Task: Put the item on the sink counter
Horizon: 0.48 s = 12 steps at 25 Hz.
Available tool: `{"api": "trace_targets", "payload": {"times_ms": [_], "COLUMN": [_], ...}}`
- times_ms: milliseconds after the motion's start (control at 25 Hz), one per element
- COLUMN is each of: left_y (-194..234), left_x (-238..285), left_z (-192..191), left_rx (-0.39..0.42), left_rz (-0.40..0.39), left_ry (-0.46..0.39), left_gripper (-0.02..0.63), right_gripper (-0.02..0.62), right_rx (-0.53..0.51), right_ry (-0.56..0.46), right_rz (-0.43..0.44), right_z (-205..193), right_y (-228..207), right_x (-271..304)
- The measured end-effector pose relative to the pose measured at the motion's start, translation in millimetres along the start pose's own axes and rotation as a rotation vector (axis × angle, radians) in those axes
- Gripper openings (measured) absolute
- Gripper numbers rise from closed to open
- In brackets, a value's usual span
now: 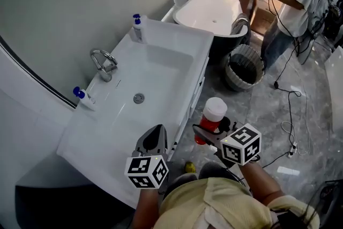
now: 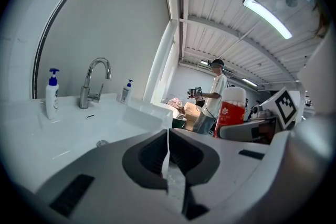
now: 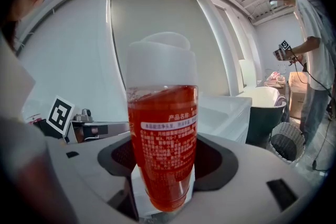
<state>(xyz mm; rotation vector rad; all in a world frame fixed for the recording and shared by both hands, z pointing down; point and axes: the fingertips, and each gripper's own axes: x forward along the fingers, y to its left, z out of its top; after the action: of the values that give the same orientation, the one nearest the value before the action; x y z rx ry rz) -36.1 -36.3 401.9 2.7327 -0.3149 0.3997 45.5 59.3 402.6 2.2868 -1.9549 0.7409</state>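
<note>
My right gripper is shut on a red bottle with a white cap, held upright just off the front right edge of the white sink counter. In the right gripper view the red bottle fills the middle, clamped between the jaws of my right gripper. My left gripper hovers over the counter's near edge, jaws shut with nothing between them. The left gripper view shows my left gripper shut and the red bottle at its right.
A chrome faucet and two pump bottles stand along the counter's back. A bathtub, a woven basket, floor cables and a person with grippers are beyond.
</note>
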Motion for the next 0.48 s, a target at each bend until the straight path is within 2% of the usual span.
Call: {"api": "trace_targets", "payload": {"times_ms": [480], "left_y": [11], "left_x": [10], "left_z": [7], "left_rx": [0.003], "left_rz": [0.008], "left_ry": [-0.009], "left_gripper": [0.043], "right_gripper": [0.299], "right_rx": [-0.034], "right_ry": [-0.004], "right_rz": [0.028], "right_z": [19], "right_y": [-1], "right_x": [26]}}
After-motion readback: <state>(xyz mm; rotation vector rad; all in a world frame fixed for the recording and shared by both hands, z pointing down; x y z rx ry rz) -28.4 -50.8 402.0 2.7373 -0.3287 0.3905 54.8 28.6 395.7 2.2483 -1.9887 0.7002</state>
